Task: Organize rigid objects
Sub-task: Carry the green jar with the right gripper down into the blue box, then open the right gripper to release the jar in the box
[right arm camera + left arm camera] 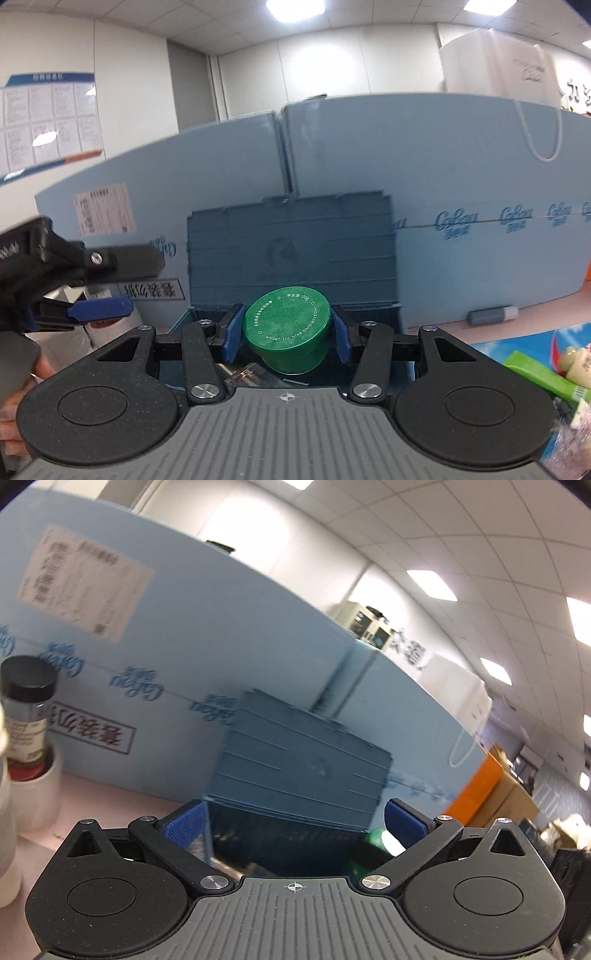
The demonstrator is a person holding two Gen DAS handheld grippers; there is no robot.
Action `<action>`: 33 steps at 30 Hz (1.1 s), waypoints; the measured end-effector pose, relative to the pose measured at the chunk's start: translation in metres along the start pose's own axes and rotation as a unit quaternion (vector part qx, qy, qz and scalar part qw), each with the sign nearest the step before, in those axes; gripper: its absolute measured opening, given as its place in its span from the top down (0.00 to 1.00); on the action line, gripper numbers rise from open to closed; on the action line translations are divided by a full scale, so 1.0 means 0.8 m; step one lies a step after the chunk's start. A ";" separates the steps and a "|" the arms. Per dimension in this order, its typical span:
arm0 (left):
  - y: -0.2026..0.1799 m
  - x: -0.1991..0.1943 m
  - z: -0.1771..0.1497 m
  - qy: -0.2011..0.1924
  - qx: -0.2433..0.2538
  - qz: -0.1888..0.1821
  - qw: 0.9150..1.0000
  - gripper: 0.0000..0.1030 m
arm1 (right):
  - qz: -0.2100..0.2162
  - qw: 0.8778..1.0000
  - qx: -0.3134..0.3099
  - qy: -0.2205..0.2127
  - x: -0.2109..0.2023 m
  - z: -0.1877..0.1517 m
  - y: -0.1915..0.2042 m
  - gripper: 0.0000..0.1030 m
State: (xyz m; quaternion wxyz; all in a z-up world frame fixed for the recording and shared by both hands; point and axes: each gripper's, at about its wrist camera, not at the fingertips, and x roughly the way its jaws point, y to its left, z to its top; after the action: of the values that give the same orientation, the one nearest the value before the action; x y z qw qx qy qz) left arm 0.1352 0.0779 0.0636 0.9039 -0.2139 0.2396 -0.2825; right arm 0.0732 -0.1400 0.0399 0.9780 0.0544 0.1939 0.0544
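Note:
My right gripper (287, 333) is shut on a green cream jar (287, 328), held bottom-forward above the open blue-grey storage box (291, 240), whose lid stands upright against the blue foam wall. My left gripper (293, 823) is open and empty, facing the same box (303, 764); the green jar (380, 840) shows just beside its right finger. The left gripper (99, 288) also shows at the left of the right wrist view, with its jaws apart.
A spice bottle with a black cap (27, 709) stands in a white cup (38, 794) at the left. A grey tube (493, 315) lies by the foam wall at the right. A green packet (543, 376) and small bottle (578, 363) lie at the far right.

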 end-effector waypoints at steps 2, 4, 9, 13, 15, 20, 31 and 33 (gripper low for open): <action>0.007 0.001 0.001 0.002 -0.008 0.003 1.000 0.00 | -0.020 1.000 -0.015 0.014 0.014 -0.003 0.010 0.55; 0.011 0.002 0.000 0.006 -0.010 0.004 1.000 0.00 | -0.049 0.998 -0.037 0.025 0.027 -0.006 0.019 0.55; 0.009 0.005 -0.003 0.017 -0.001 -0.004 1.000 0.00 | -0.101 0.991 -0.072 0.052 0.052 -0.012 0.033 0.55; 0.010 0.006 -0.004 0.017 -0.001 -0.012 1.000 0.00 | -0.132 0.986 -0.067 0.080 0.071 -0.012 0.024 0.55; 0.012 0.006 -0.004 0.016 -0.005 -0.014 1.000 0.00 | -0.142 0.983 -0.062 0.097 0.080 -0.015 0.019 0.55; 0.014 0.007 -0.004 0.018 -0.010 -0.012 1.000 0.00 | -0.125 0.981 -0.021 0.148 0.098 -0.015 0.000 0.55; 0.015 0.011 -0.004 0.023 -0.010 -0.010 1.000 0.00 | -0.109 0.980 -0.021 0.164 0.111 -0.008 -0.010 0.51; 0.014 0.013 -0.005 0.025 -0.008 -0.010 1.000 0.00 | -0.104 0.982 -0.032 0.156 0.104 -0.005 -0.003 0.43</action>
State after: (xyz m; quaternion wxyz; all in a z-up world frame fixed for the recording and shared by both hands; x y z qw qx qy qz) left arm 0.1453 0.0792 0.0516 0.8929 -0.2170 0.2620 -0.2949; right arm 0.1479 -0.1315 0.0049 0.9371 -0.0063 0.3473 -0.0338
